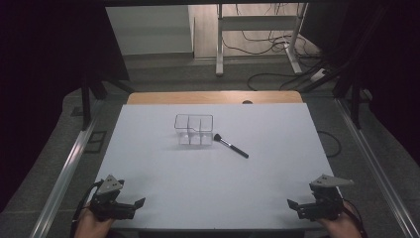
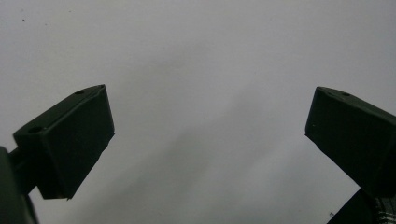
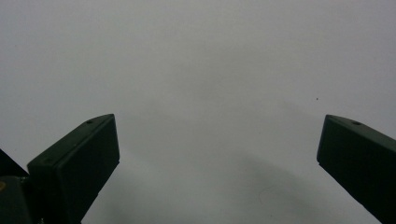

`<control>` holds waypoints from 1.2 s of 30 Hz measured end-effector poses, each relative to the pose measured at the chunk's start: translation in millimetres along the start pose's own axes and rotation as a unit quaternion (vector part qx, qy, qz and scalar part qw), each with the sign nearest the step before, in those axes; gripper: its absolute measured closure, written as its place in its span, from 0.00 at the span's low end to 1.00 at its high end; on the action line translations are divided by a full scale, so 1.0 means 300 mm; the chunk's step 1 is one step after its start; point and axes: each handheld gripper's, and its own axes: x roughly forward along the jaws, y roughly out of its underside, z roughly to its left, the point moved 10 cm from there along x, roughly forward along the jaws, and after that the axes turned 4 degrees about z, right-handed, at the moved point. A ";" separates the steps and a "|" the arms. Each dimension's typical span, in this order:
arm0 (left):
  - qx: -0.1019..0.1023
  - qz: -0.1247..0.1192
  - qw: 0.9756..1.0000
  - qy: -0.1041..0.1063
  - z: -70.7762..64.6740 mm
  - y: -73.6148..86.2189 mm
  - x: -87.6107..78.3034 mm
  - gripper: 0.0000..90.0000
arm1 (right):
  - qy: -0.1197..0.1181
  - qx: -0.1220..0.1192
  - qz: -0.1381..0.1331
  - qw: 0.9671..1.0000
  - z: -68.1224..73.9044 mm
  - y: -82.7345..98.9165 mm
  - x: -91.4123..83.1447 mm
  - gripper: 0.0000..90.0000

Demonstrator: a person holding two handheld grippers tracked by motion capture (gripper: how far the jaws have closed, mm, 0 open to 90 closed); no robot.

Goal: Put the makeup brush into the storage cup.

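Observation:
A clear plastic organiser (image 1: 193, 130) with several compartments stands at the middle of the white table (image 1: 267, 124). A black-handled makeup brush (image 1: 231, 146) lies just to its right, bristle end toward the organiser. My left gripper (image 1: 130, 204) rests at the near left corner, open and empty. My right gripper (image 1: 299, 206) rests at the near right corner, also open and empty. In the left gripper view the left gripper (image 2: 210, 130) has its jaws spread wide over bare white surface. The right gripper (image 3: 219, 154) looks the same in the right gripper view.
A wooden strip (image 1: 214, 97) runs along the table's far edge. Metal rails (image 1: 67, 168) flank both sides. Beyond the table stand a white desk frame (image 1: 257, 39) and loose cables (image 1: 277, 74) on the floor.

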 end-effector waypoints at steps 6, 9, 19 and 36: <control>0.001 -0.010 1.000 0.005 0.000 -0.004 -0.003 0.02 | -0.004 -0.007 0.013 1.000 0.008 0.005 0.013 0.00; 0.000 -0.012 1.000 0.008 0.000 -0.004 -0.003 0.02 | -0.006 -0.009 0.019 1.000 0.011 0.010 0.016 0.00; -0.002 -0.016 1.000 0.009 0.001 -0.008 -0.007 0.02 | -0.005 -0.012 0.024 1.000 0.009 0.014 0.019 0.00; 0.006 0.008 1.000 0.003 -0.002 0.008 0.006 0.02 | -0.005 -0.017 0.023 1.000 0.019 0.003 0.018 0.00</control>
